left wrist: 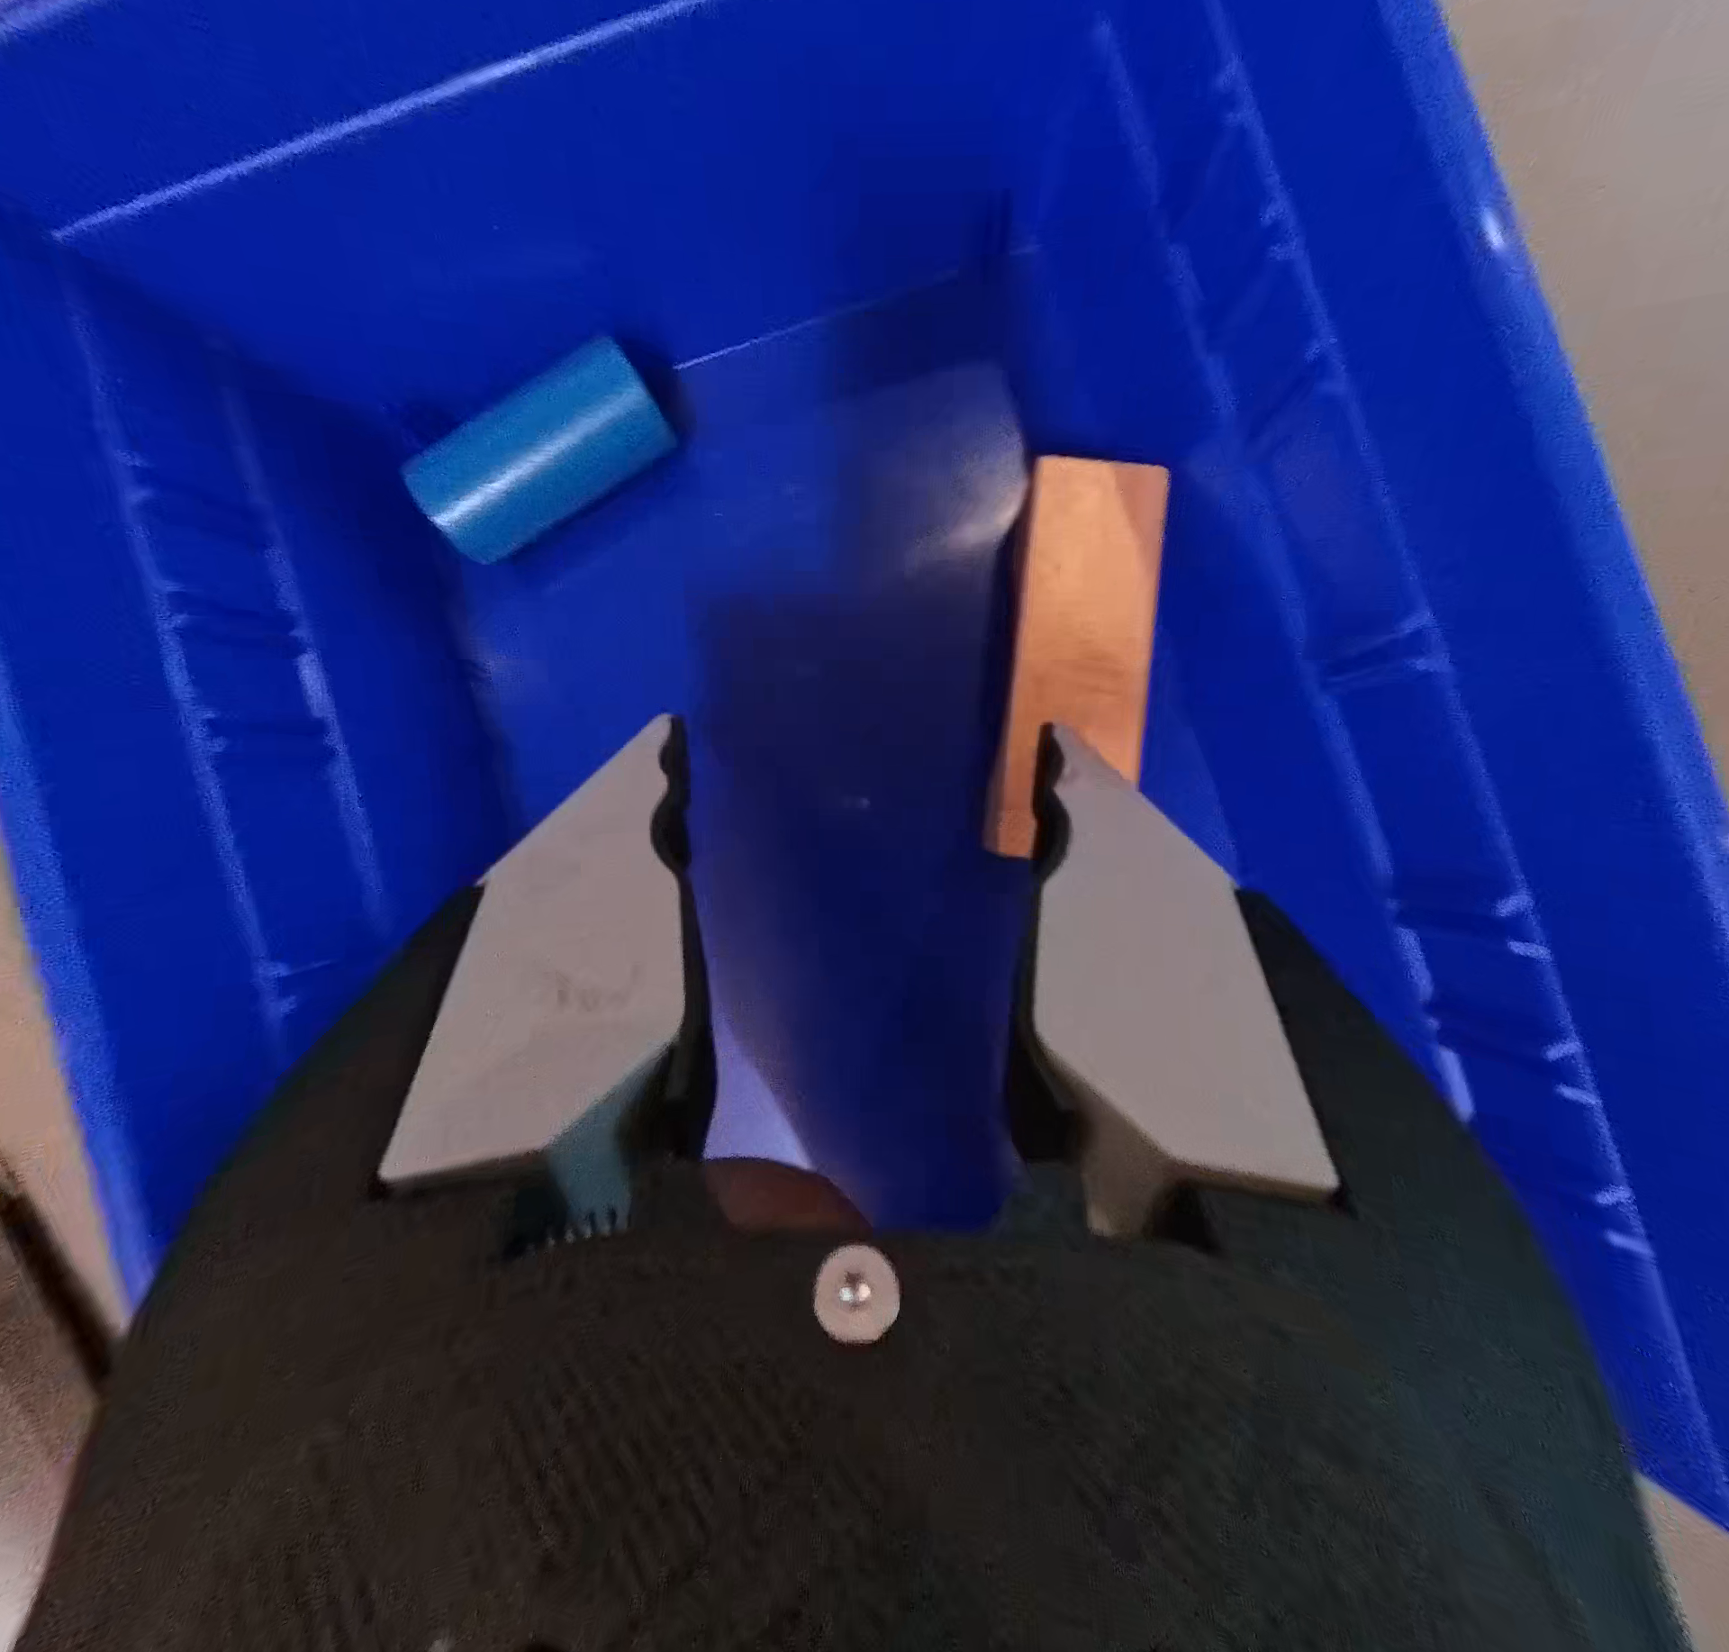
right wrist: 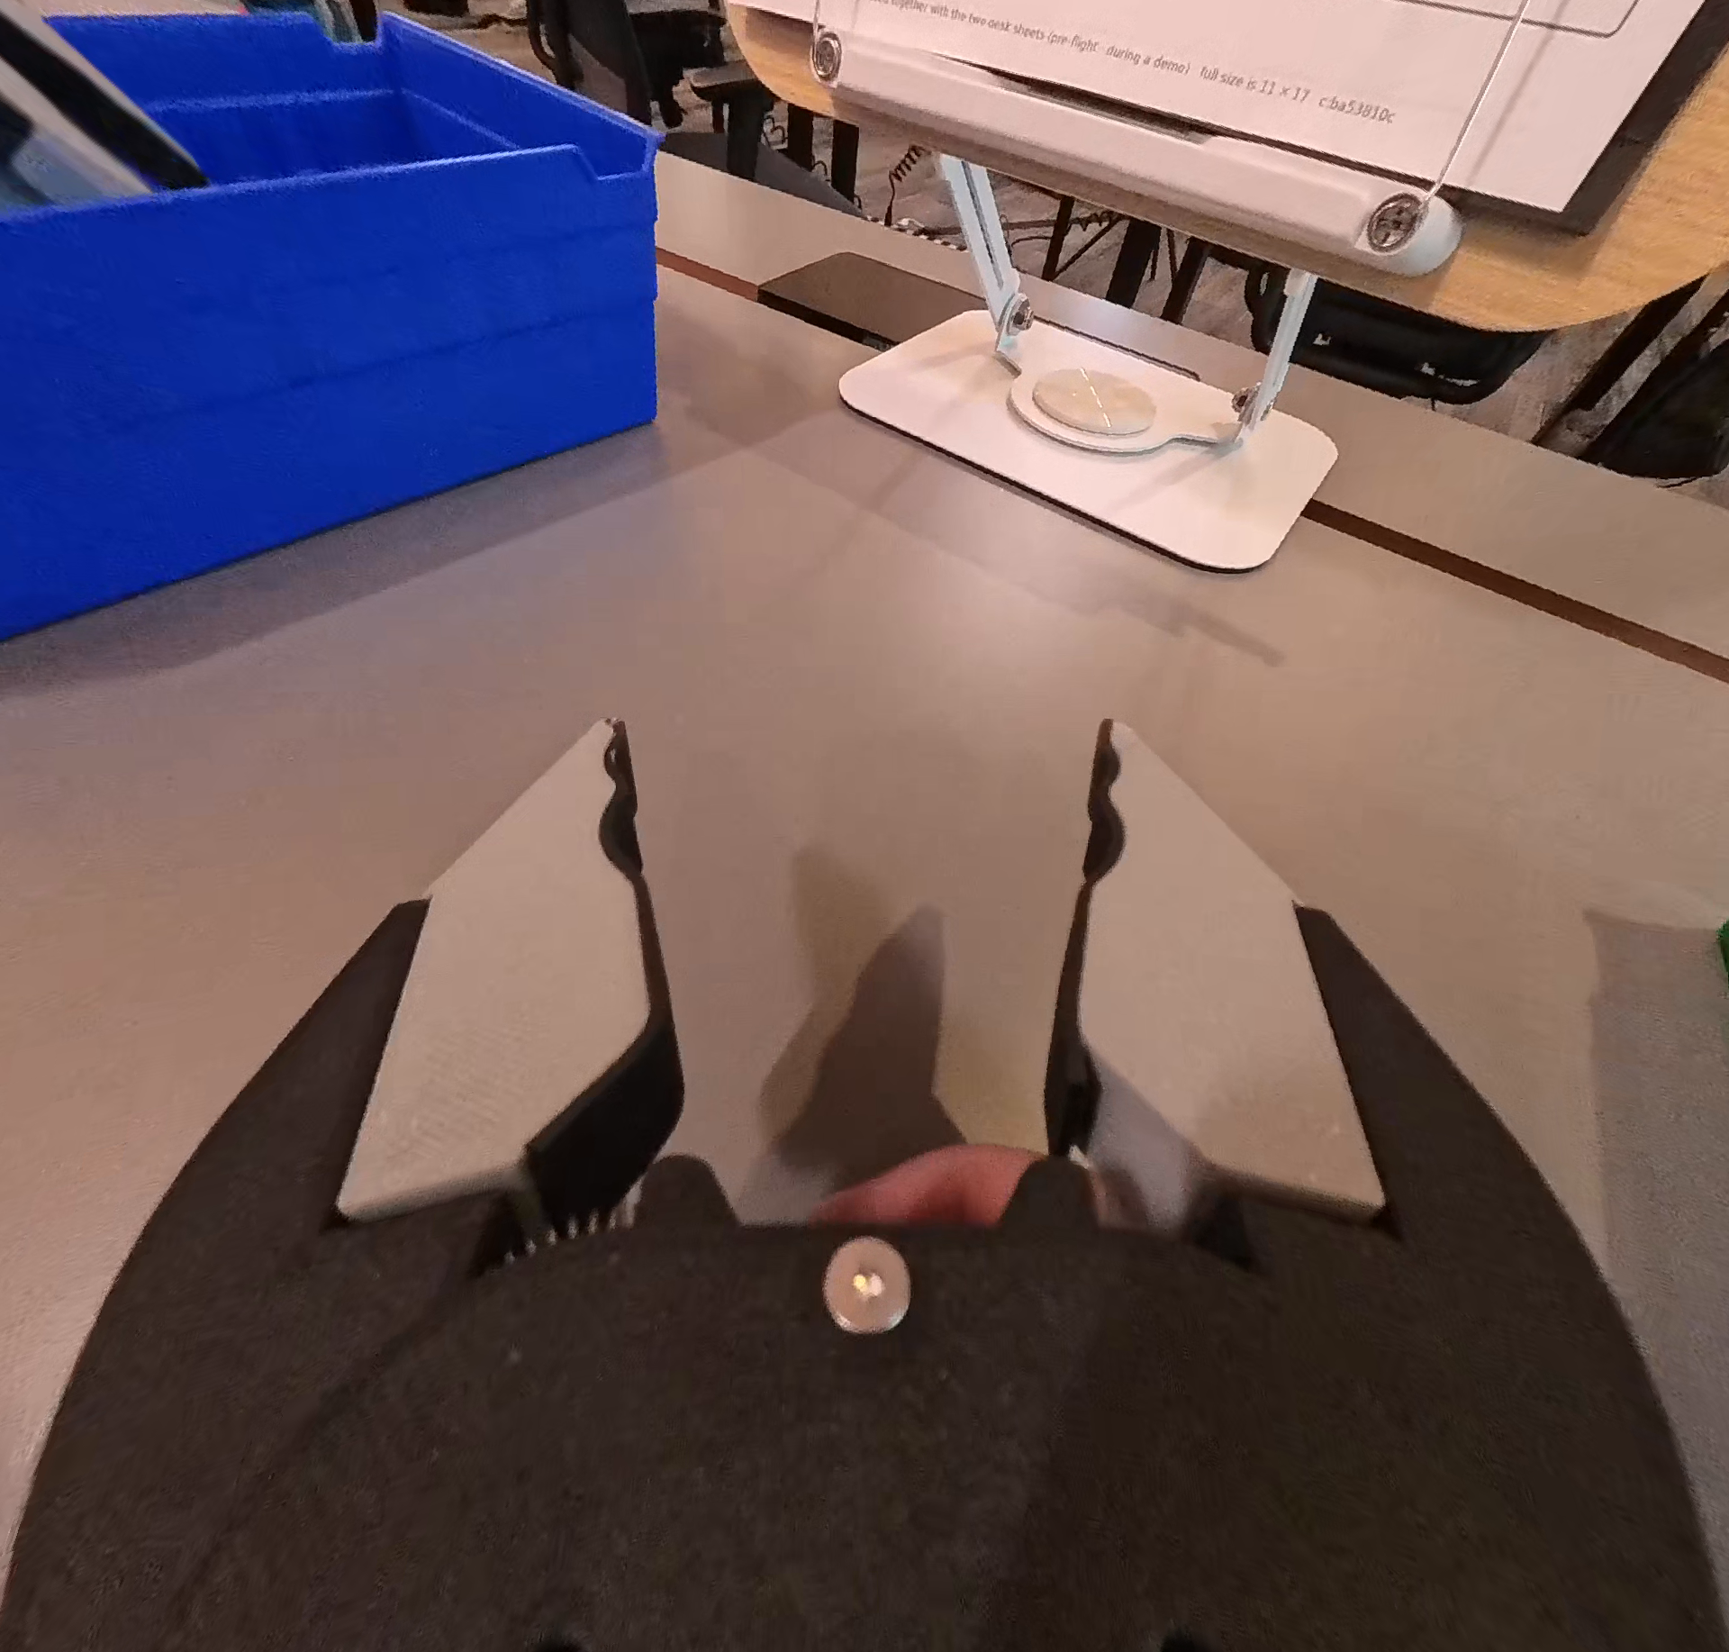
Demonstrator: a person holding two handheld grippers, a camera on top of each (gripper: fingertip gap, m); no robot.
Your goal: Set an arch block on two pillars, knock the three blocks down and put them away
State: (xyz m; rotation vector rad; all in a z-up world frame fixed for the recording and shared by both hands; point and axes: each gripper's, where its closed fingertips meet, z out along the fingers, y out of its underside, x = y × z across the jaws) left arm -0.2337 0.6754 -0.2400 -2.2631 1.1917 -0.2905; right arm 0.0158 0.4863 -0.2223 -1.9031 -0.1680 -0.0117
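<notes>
Bin (left wrist: pixel 842 156) holds two blocks (one cylinder (left wrist: pixel 540 462)).

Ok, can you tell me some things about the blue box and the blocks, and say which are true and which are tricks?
1. A blue cylinder block lies on its side inside the blue bin. True.
2. The left gripper is squeezing the orange block. False: it is open and holds nothing; the block lies in the bin.
3. The right gripper is open over bare table. True.
4. A red ball sits in the bin. False: only the cylinder and the orange block show there.
</notes>
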